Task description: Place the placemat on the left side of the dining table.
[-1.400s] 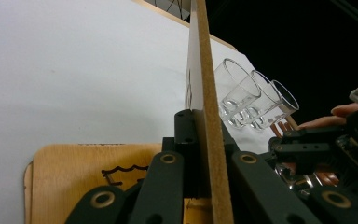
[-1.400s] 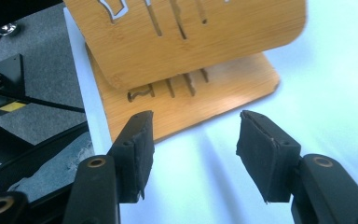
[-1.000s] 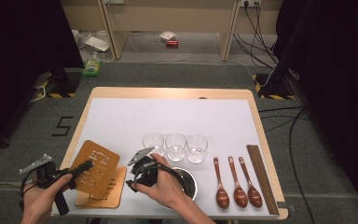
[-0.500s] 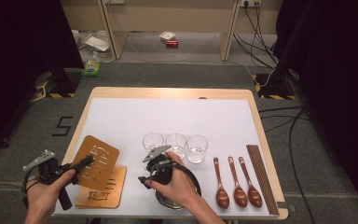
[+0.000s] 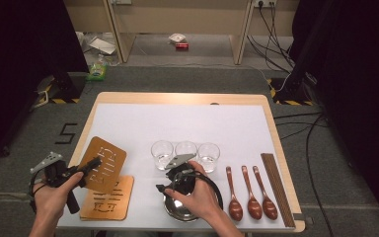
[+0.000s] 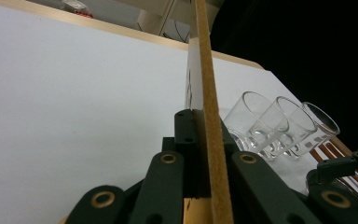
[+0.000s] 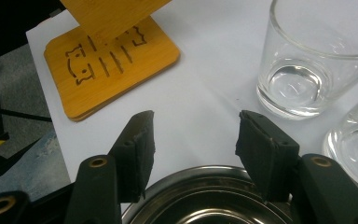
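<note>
Two wooden coasters: my left gripper [image 5: 91, 165] has its jaws clamped on one [image 5: 104, 163], lifted above the other [image 5: 109, 197] at the tabletop's near left. My right gripper [image 7: 193, 135], jaws apart, half hides the steel bowl [image 5: 180, 210].

Bright table — dark, dim surroundings.

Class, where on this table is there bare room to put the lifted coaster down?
The white sheet lies bare beyond the three glasses, to the far edge. The near edge is crowded: the flat coaster, metal bowl, spoons and chopsticks.
</note>
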